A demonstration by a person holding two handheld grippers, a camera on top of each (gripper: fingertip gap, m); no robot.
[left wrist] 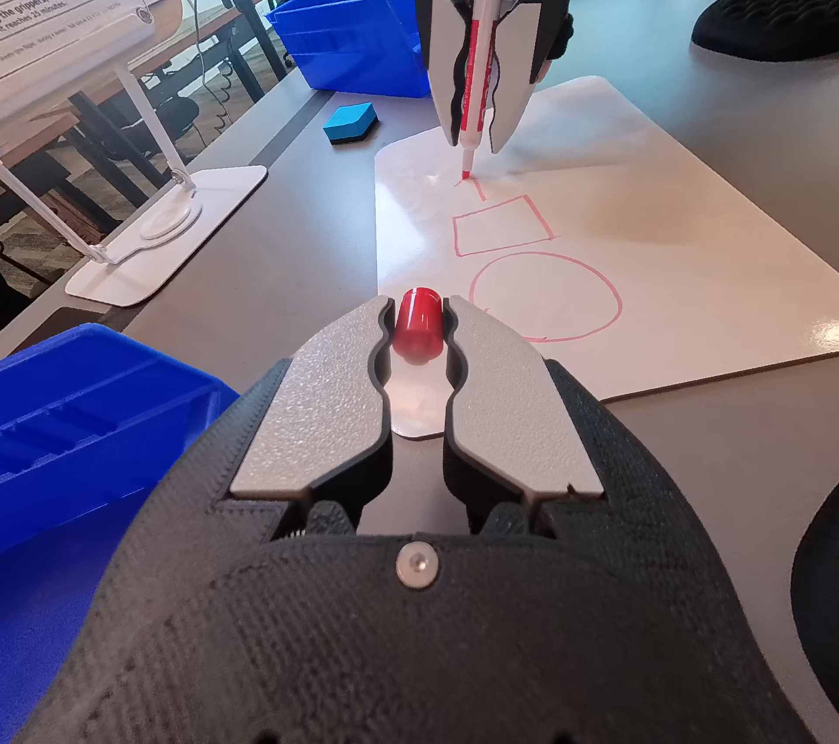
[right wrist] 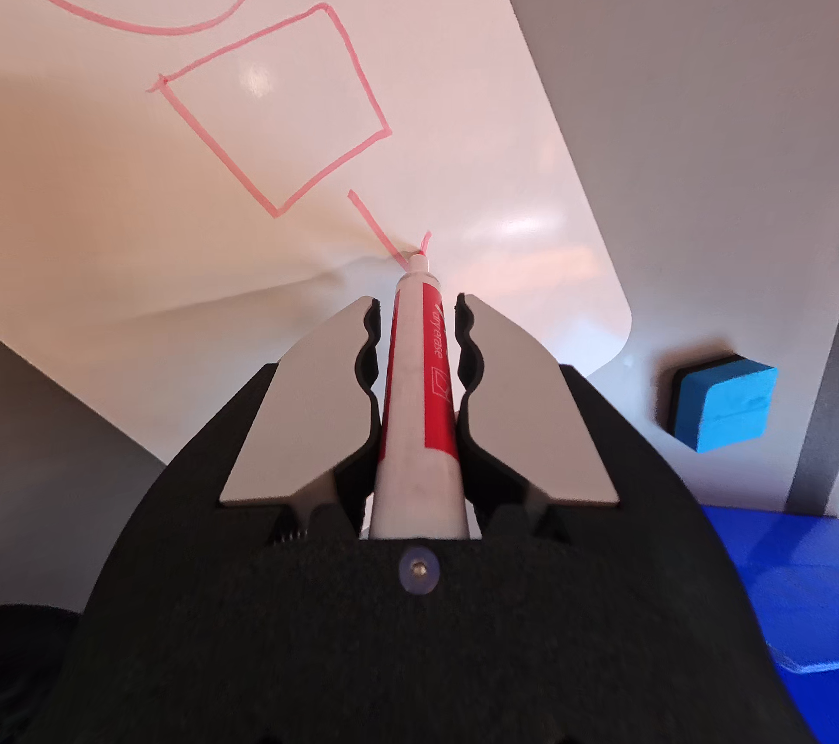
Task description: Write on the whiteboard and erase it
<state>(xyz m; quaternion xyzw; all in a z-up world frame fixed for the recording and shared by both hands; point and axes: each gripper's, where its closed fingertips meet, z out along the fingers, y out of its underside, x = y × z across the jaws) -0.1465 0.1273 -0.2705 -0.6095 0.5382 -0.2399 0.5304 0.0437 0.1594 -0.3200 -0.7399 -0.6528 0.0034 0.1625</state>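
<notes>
red marker [right wrist: 420, 377] clamped in the right gripper [right wrist: 420, 309], tip touching the whiteboard [left wrist: 681, 268].
one red circle [left wrist: 545, 296], one square [left wrist: 501, 225] and two short strokes drawn; left gripper [left wrist: 417, 304] closed on one red cap [left wrist: 417, 329]; one blue eraser [left wrist: 350, 123] on the table just beside the board; two blue bins [left wrist: 354, 37].
</notes>
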